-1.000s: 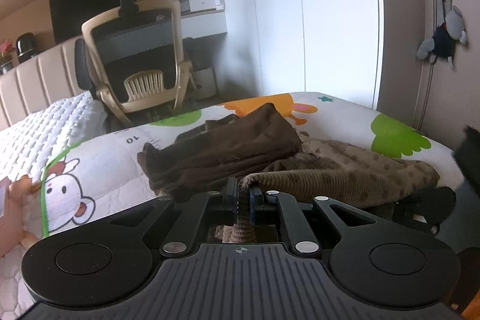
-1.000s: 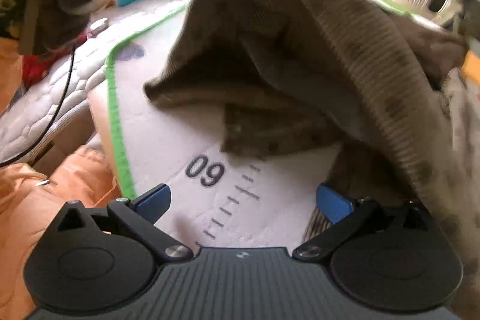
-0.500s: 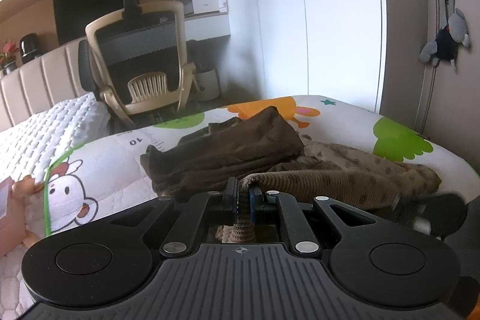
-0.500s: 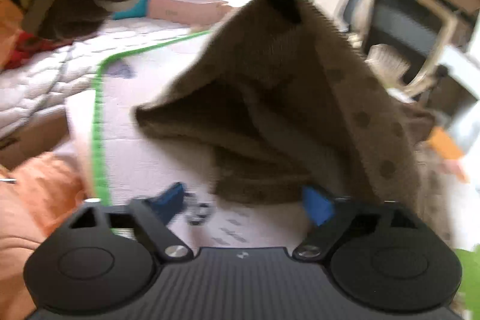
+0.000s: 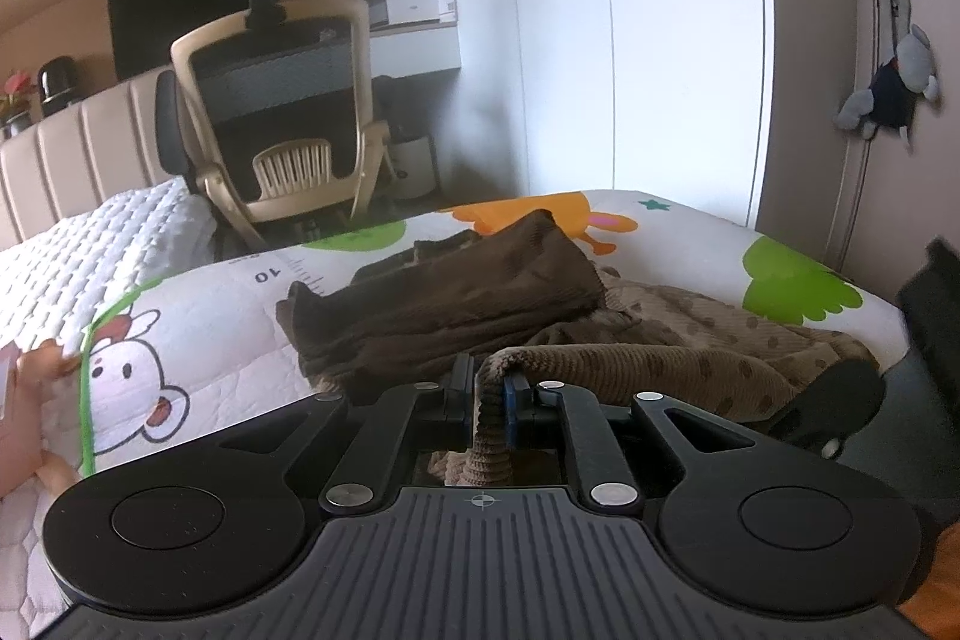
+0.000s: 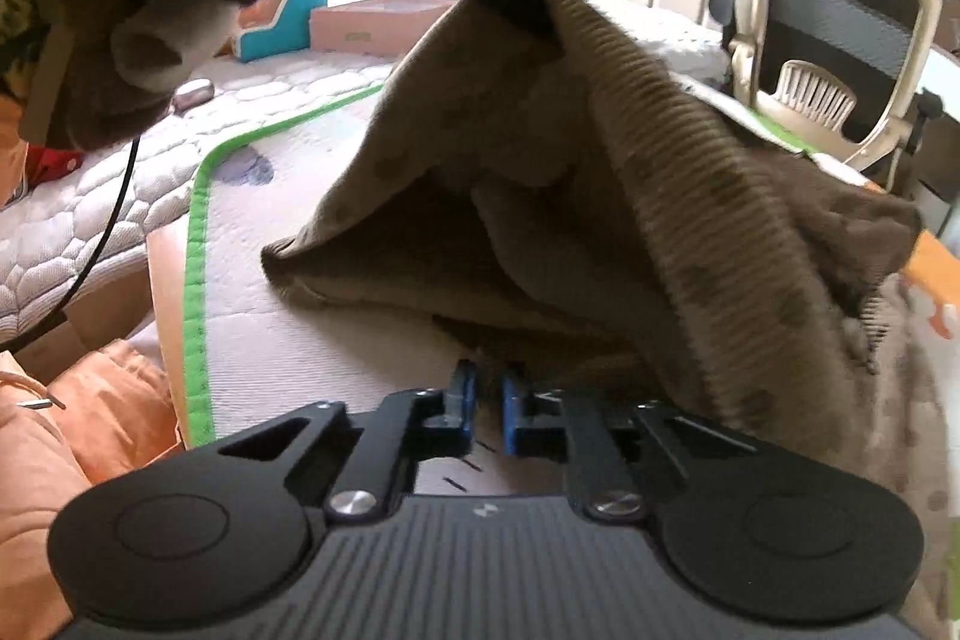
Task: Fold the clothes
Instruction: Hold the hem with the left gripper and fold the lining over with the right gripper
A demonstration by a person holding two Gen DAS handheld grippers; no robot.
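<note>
A tan spotted corduroy garment (image 5: 678, 364) lies on a cartoon-print play mat (image 5: 198, 334). My left gripper (image 5: 489, 403) is shut on a ribbed edge of it and holds that edge up. A darker brown garment (image 5: 456, 292) lies behind it on the mat. In the right wrist view the lifted tan garment (image 6: 600, 172) hangs like a tent from the left gripper's fingers (image 6: 522, 4). My right gripper (image 6: 487, 403) sits low at the cloth's lower edge, its blue pads nearly together; whether cloth is between them is not visible.
An office chair (image 5: 282, 112) stands beyond the mat's far edge by a desk. A quilted white bed (image 6: 90, 196) with a teal and a pink box (image 6: 372, 28) lies left. Orange fabric (image 6: 66, 436) is near my right gripper. A plush toy (image 5: 894, 88) hangs on the door.
My right gripper's fingers have closed from wide open to nearly together while moving in under the lifted tan garment. My left gripper keeps its hold and has barely moved.
</note>
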